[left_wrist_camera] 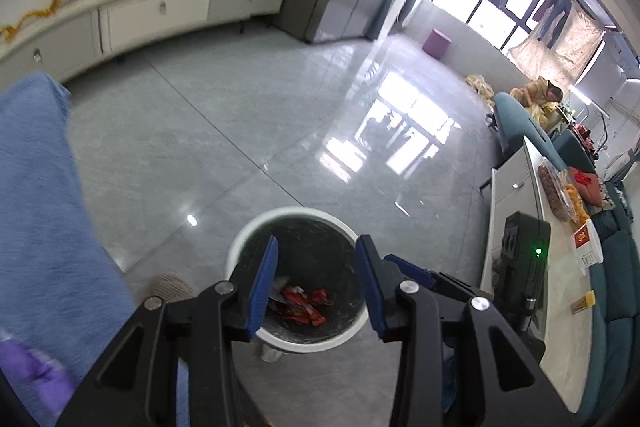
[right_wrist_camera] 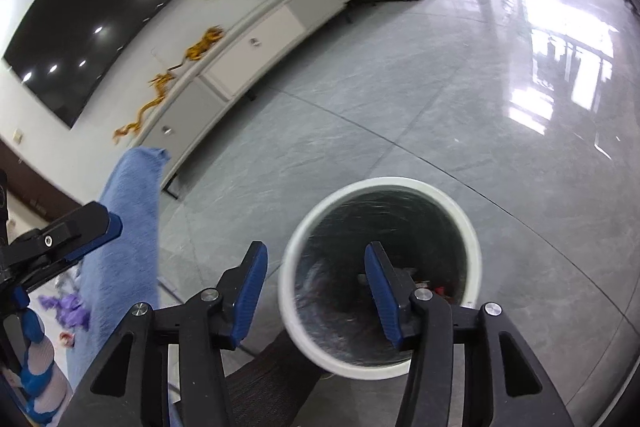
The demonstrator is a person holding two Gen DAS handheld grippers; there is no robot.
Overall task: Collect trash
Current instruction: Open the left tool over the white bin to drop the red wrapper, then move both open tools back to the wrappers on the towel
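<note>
A white bin point(left_wrist_camera: 296, 214) with a dark liner stands on the grey floor tiles. Red snack wrappers point(left_wrist_camera: 304, 307) lie at its bottom. My left gripper point(left_wrist_camera: 316, 283) hangs over the bin's mouth, open, with nothing between its blue pads. In the right wrist view the same bin point(right_wrist_camera: 384, 183) sits below my right gripper point(right_wrist_camera: 316, 291), which is open and empty, its right finger over the opening and its left finger outside the rim. A few red scraps point(right_wrist_camera: 440, 291) show deep in the liner. The other gripper's blue finger point(left_wrist_camera: 408, 269) reaches in from the right.
Blue fabric point(left_wrist_camera: 36, 207) fills the left side, with a purple glove point(right_wrist_camera: 68, 307) below it. A low white table point(left_wrist_camera: 560, 307) with snacks and boxes stands right of the bin, a teal sofa point(left_wrist_camera: 616, 267) behind it. A long white cabinet point(right_wrist_camera: 256, 59) lines the far wall.
</note>
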